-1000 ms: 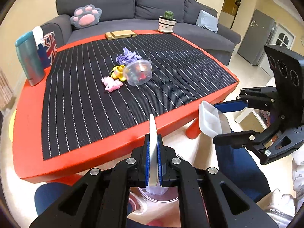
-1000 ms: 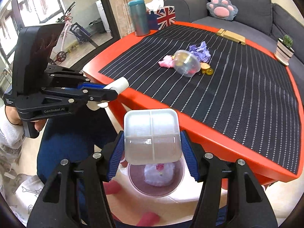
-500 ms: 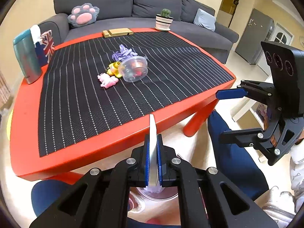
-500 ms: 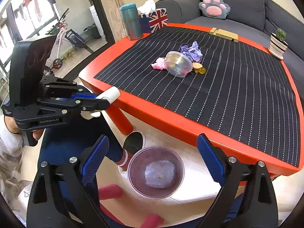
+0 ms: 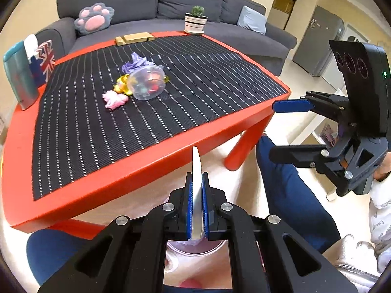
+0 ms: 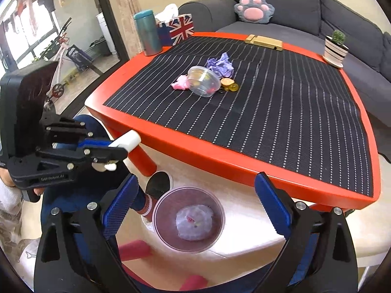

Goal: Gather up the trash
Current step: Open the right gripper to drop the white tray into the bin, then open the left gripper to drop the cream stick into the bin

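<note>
Two grippers hang over the floor in front of the red table (image 6: 244, 163), and I am working both from afar. My right gripper (image 6: 195, 205) stands spread wide; its jaws have just been opening, and nothing sits between them. Straight below it is the round bin (image 6: 188, 218), on the floor just beside the table's near edge, with a clear container (image 6: 194, 223) lying inside.

My left gripper (image 5: 196, 205) is pressed together on a thin white lid (image 5: 196, 171), pinching it by the lower part. That lid stands on edge, its long axis running up and away from me along the fingers, tip toward the table. It hangs over the bin, whose rim shows just beneath the jaws.

I judge the next step is dropping the lid. I should centre it over the bin's mouth before letting go. More trash (image 6: 202, 80) waits mid-table.
</note>
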`<state>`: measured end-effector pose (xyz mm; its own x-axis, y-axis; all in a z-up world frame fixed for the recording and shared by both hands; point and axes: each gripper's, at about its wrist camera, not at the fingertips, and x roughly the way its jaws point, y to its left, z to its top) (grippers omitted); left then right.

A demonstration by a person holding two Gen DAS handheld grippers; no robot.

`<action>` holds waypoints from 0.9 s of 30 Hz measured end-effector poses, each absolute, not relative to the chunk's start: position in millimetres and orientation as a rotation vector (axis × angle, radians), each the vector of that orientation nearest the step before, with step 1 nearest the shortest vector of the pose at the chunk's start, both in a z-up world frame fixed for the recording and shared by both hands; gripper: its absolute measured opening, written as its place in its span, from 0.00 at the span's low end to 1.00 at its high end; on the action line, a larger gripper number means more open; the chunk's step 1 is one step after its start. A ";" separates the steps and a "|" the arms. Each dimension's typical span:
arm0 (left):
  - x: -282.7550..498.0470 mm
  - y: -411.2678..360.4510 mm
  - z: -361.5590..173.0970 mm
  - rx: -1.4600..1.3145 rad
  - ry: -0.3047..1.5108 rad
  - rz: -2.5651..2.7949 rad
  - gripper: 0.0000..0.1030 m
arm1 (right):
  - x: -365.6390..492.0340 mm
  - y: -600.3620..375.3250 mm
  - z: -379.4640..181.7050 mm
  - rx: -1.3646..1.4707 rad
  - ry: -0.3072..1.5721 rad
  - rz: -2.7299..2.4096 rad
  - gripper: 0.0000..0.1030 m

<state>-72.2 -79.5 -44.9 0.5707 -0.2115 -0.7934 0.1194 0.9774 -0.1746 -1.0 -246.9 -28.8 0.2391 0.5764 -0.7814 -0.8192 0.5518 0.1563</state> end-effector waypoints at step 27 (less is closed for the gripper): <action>-65.2 -92.5 -42.1 -0.104 0.916 -0.182 0.93 | 3.0 -271.4 -22.0 -0.261 0.893 0.926 0.92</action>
